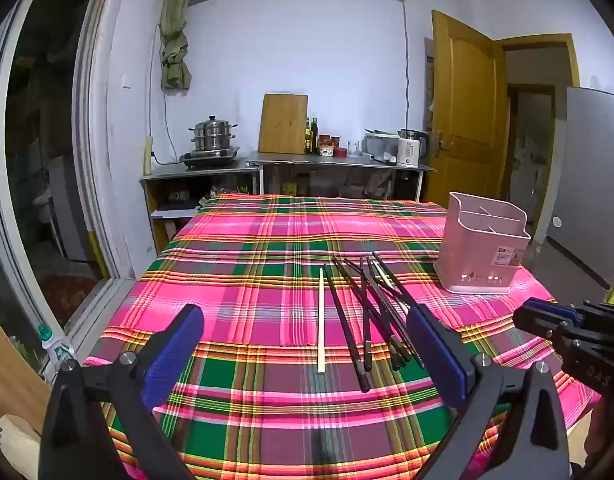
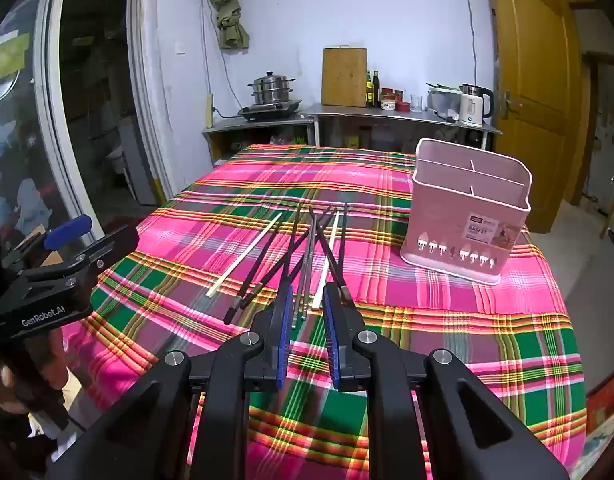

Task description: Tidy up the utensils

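Left wrist view: right gripper (image 1: 525, 314) cut off, narrowly parted; left gripper (image 1: 305, 326) wide apart.

Even indoor light, sharp focus, strong fisheye bending and dark corners.

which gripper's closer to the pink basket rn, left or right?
Right, as far as the views show. The right gripper hovers over the chopstick pile, with the pink basket just past it to its right. The left gripper is farther over, with the pile between.

Your two wrist views look down close over the bench (image 1: 267, 240), both sharing the chopsticks (image 2: 307, 248) and pink basket (image 1: 483, 248).
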Demonstrator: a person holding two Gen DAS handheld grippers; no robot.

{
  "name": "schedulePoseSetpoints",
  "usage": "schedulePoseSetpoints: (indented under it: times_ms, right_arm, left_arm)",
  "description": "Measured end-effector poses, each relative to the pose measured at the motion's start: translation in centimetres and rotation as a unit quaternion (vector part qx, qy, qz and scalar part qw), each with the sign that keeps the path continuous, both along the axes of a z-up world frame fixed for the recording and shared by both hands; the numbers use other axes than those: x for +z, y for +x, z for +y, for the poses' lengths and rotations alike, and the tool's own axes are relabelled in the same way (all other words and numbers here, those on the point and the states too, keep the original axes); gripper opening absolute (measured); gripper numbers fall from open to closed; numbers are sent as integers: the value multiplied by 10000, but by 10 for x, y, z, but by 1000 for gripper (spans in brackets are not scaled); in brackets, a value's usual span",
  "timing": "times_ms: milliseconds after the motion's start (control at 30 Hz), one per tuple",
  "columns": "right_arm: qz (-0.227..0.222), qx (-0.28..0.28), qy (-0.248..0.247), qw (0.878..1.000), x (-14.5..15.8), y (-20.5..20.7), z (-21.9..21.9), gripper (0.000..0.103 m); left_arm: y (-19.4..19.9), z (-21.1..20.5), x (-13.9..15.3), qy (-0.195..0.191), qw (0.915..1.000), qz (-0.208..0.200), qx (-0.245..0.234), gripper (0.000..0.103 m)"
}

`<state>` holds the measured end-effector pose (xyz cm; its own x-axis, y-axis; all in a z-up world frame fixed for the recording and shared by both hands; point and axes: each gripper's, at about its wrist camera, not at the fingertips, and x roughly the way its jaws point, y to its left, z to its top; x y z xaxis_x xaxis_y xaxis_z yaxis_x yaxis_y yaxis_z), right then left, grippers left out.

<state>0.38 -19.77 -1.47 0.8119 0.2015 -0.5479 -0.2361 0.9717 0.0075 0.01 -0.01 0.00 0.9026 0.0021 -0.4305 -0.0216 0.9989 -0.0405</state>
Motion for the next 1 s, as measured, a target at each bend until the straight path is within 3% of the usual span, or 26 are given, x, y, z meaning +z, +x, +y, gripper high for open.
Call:
schedulePoseSetpoints:
  times_ms: [1000]
  right_arm:
    - [-4, -9, -19, 10000, -1, -1, -1, 16]
  left_arm:
    - [-1, 2, -9, -67, 10000, 39, -34, 103]
